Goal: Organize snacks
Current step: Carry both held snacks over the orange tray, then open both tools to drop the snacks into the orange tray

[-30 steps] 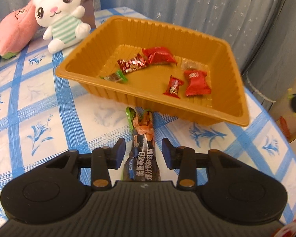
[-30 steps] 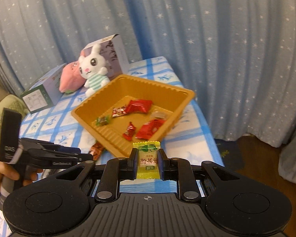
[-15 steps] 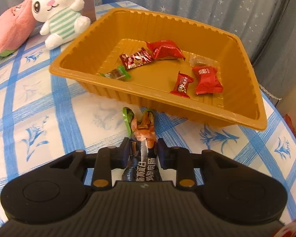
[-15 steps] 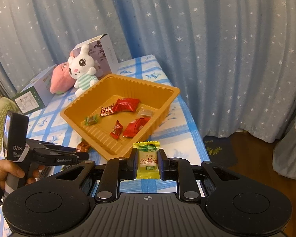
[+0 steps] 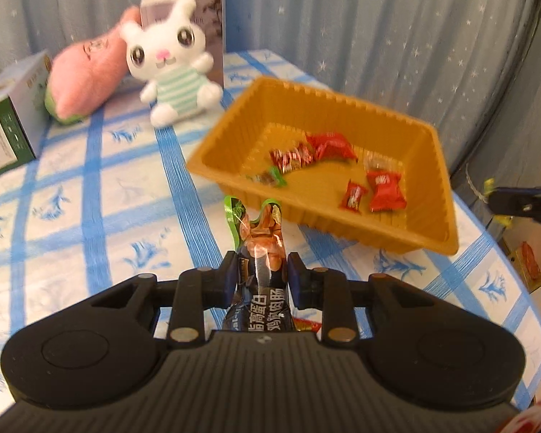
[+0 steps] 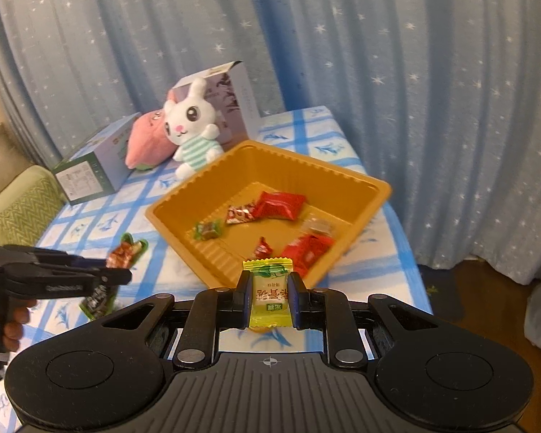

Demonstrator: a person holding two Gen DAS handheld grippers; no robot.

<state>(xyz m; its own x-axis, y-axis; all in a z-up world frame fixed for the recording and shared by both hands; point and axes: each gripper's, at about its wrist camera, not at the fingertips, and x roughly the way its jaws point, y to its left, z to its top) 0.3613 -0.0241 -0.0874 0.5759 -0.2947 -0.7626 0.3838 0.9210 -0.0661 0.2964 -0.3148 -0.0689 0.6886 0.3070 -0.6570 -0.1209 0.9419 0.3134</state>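
Observation:
My left gripper is shut on a dark sausage snack packet with a green and orange top, held above the tablecloth in front of the orange tray. The tray holds several wrapped sweets, among them a red packet. From the right wrist view the same packet sticks out of the left gripper left of the tray. My right gripper is shut on a yellow-green candy, just short of the tray's near corner.
A white plush rabbit, a pink plush and two boxes stand at the back of the blue-checked table. A starry curtain hangs behind. The table edge drops to the floor at right.
The left jaws closed on the sausage packet and lifted it off the cloth, drawing back from the tray. The right gripper shifted sideways, still holding the yellow candy.

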